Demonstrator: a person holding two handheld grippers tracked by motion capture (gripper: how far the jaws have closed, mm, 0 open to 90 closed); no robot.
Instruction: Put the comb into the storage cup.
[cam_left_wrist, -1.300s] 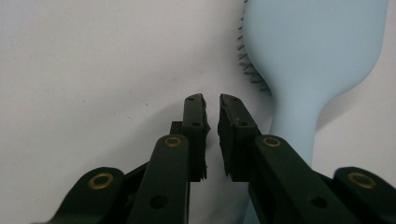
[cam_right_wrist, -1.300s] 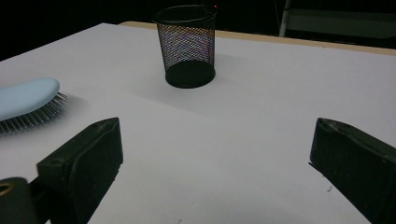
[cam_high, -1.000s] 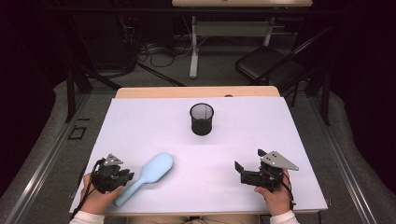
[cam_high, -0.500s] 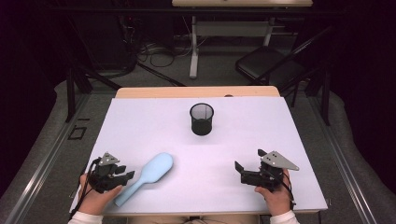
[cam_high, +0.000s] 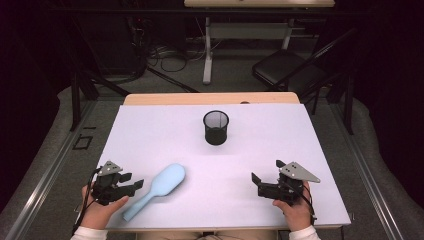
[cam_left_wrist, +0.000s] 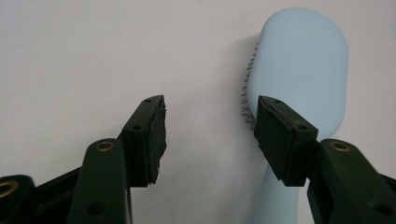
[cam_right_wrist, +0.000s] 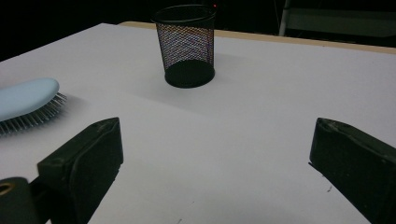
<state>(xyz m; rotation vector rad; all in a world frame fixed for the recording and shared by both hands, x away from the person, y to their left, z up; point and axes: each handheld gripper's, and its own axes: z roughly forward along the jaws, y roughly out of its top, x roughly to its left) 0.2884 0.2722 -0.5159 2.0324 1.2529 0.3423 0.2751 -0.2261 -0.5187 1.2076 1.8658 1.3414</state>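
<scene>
A pale blue plastic hairbrush (cam_high: 156, 190) lies bristles-down on the white table (cam_high: 150, 135), slanted, its oval head toward the table's middle and its handle pointing back to the near left corner. The left gripper (cam_high: 134, 186) sits just beside the handle; its jaws have just been opening and now stand apart with bare table between them, the brush lying off past the right-hand jaw in the left gripper view (cam_left_wrist: 299, 65). The step in hand looks like taking hold of the brush. To do it well, the left gripper should shift sideways until the narrow handle sits squarely between the pads, cross the handle at a right angle, and close low enough that the pads bite the handle's sides instead of sliding over its rounded back. A grip near the neck would probably keep the heavier head from swinging. The right gripper (cam_high: 256, 184) rests released on the near right of the table, jaws wide with nothing between them. A black wire-mesh cup (cam_high: 216, 127) stands upright well apart, toward the far middle.
</scene>
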